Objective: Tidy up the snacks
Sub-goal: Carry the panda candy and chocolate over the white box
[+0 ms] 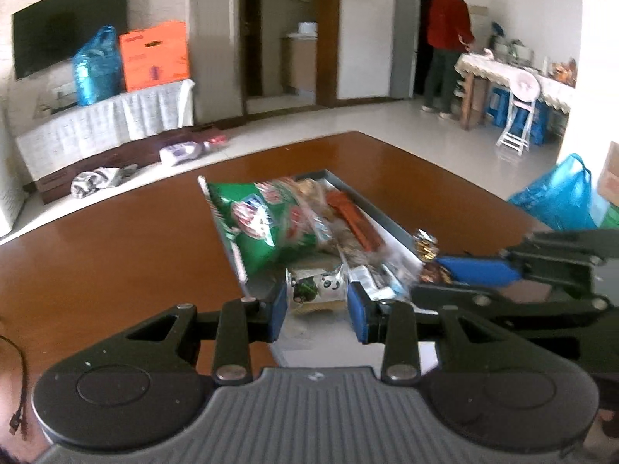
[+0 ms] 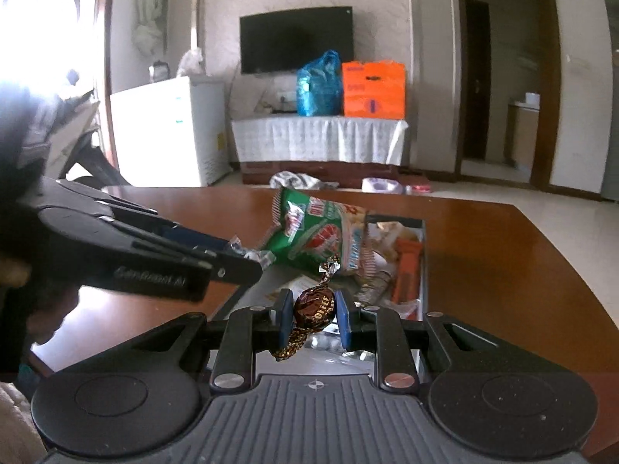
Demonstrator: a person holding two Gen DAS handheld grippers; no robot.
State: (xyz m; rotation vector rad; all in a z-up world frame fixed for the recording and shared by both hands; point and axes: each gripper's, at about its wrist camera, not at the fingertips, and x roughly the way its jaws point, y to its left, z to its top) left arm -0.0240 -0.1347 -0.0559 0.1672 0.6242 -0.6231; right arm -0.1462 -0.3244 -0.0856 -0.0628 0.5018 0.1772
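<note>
Toffee candy (image 2: 314, 306), light and crinkly, sits pinched at its middle by right gripper (image 2: 314, 313); left gripper (image 1: 316, 301) clasps panda packet (image 1: 316, 288) over tray (image 1: 390, 224).

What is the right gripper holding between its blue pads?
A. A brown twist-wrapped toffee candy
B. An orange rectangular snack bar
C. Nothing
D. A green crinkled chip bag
A: in the right wrist view, the right gripper has its pads closed on the brown twist-wrapped toffee candy, above the grey tray of snacks.
</note>
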